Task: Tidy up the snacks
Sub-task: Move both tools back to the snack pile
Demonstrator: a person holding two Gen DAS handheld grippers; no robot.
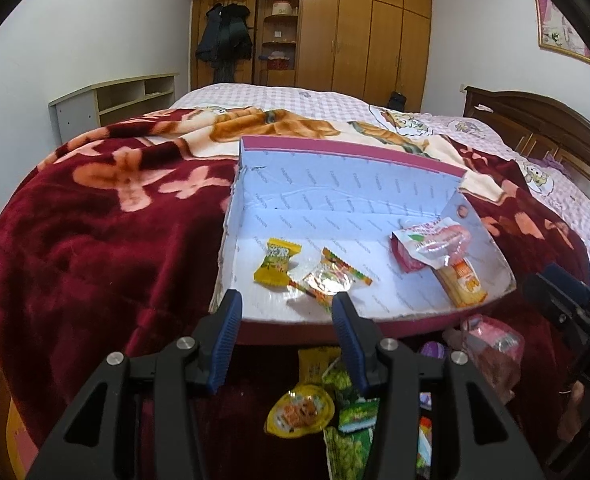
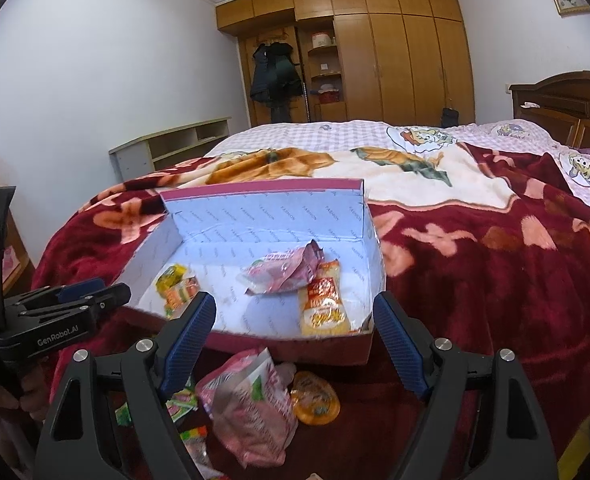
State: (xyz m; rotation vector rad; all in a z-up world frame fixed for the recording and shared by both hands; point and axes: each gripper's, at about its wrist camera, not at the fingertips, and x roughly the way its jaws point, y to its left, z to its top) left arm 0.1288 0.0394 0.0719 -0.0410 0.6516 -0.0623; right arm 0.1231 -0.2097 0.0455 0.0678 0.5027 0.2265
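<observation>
Loose snacks lie nearest on the dark red blanket (image 1: 107, 216), just in front of the box: a round yellow-lidded cup (image 1: 299, 414) and green packets (image 1: 355, 412) under the left gripper (image 1: 286, 308), and a pink packet (image 2: 251, 396) with the same yellow cup (image 2: 315, 398) under the right gripper (image 2: 295, 312). Both grippers hover over this pile with nothing between their blue pads. The left one's jaws stand narrowly apart; the right one's jaws stand wide.

Beyond them sits the open cardboard box (image 1: 347, 184), pale blue inside with a pink rim, resting on the blanket on the bed. 4 snacks lie on its floor: a yellow candy packet (image 1: 277, 266) toward the left, touching a clear orange-striped wrapper (image 1: 329, 278) beside it, and toward the right a pink and white pouch (image 1: 431, 248) lying partly over an orange biscuit pack (image 1: 461, 284) at the right wall.

In the right wrist view the left gripper shows at the left edge, just beside the box's near left corner. A wooden wardrobe (image 2: 395, 52) stands against the far wall.
</observation>
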